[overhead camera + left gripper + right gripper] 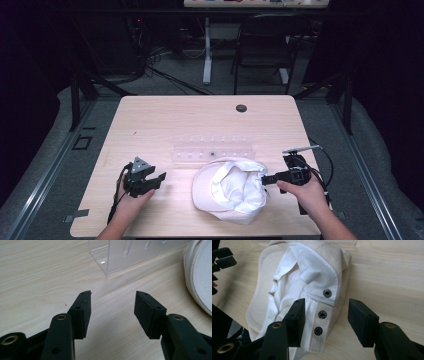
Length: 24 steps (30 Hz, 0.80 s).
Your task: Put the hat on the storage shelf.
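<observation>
A white cap [230,191] lies upside down on the wooden table [200,120], front centre. Its lining and snap strap [322,315] face up. My right gripper [265,179] is at the cap's right edge. In the right gripper view this gripper [327,303] is open, its jaws standing either side of the snap strap, one inside the cap and one outside. My left gripper [159,180] rests left of the cap, a short gap away. In the left gripper view it [113,293] is open over bare wood, with the cap's brim [200,272] at the right.
A clear acrylic rack [212,150] with slots stands just behind the cap, also seen as the clear rack [130,252] ahead of the left jaws. A dark cable hole [241,108] sits near the table's far edge. A chair [265,45] stands beyond the table.
</observation>
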Motion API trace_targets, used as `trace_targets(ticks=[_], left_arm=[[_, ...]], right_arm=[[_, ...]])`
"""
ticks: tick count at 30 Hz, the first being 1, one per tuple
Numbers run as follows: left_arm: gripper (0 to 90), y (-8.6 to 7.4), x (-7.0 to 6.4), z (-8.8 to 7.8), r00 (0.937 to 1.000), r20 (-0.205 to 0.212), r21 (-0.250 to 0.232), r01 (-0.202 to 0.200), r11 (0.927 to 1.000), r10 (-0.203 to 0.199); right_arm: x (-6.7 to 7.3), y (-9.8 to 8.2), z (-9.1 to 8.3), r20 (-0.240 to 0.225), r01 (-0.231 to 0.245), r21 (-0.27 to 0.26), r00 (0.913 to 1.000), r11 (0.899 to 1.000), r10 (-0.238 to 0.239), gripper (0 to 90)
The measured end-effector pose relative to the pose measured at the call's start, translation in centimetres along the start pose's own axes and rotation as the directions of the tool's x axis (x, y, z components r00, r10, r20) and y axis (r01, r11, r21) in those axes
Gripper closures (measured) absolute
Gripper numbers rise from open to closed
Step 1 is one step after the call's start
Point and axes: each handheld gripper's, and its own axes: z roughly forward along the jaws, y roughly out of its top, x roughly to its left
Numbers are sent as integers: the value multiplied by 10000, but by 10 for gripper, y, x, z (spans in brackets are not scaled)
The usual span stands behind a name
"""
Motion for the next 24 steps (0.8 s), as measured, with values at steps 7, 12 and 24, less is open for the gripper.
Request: trace_targets(ticks=[7, 12, 24], left_arm=[[474, 0, -1, 1, 10000, 40, 60, -38, 10000, 38], [474, 0, -1, 1, 10000, 48, 89, -83, 9999, 82], [471, 0, -2, 2, 9999, 8, 84, -115, 9999, 115]], right_arm=[[3, 0, 18, -313, 103, 360, 9995, 9993, -92, 448], [2, -2, 29, -526, -118, 628, 9985, 9980, 151, 445], [8, 2, 20, -1162, -331, 737, 9924, 9967, 416, 465]])
